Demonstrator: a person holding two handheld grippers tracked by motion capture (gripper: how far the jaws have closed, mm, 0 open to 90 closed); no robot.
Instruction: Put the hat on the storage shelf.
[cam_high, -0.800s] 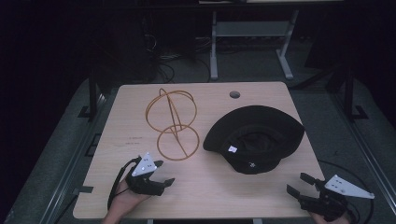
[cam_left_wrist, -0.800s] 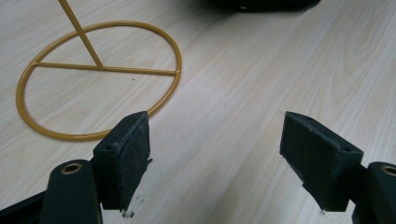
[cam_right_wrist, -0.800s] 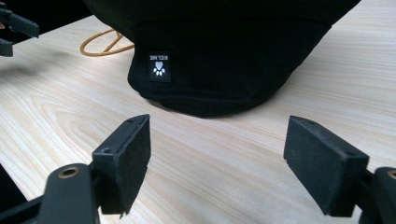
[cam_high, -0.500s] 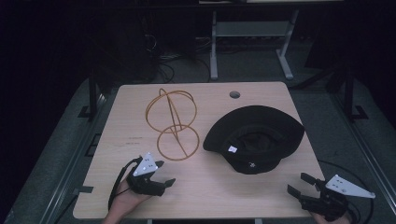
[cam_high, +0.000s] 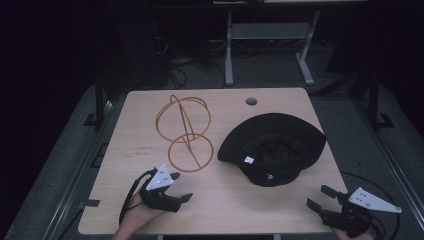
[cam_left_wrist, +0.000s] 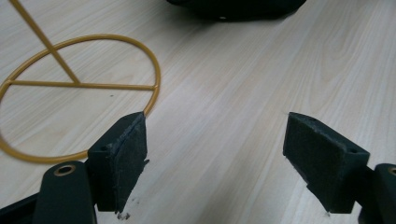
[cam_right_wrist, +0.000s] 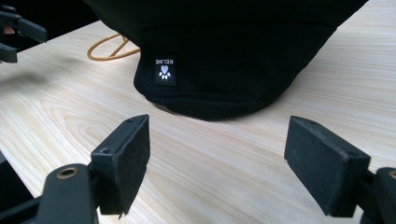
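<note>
While both tongs are resting low at the near edge of the worktop (cam_high: 280, 102), the things they are facing are lying just ahead of them. The left tongs (cam_high: 181, 187) are standing released, nothing between the pads (cam_left_wrist: 125, 154), and they are pointing toward the right and a little away from the person. Just beyond them and slightly to their left, the gold wire stand (cam_high: 186, 132) is sitting: a flat ring base crossed by a straight bar, with a thin stem rising from it to a cage of crossed hoops. Its long axis is running upright, leaning a little toward the far left of the worktop. In the left gripper view the ring (cam_left_wrist: 79, 88) is curving just past the left pad, near but apart from it.

Further right, the black hat (cam_high: 272, 147) is lying brim-up, its hollow crown opening toward the camera above, a small white label showing inside. Its wide brim is stretching longest across the worktop, left to right. It is lying ahead and to the left of the right tongs (cam_high: 320, 196), near but apart, and a black tag with a white paw mark (cam_right_wrist: 165, 70) is facing them. These tongs are likewise gaping, holding nothing. Only bare wood is lying between each pair of tongs and the thing before it.
</note>
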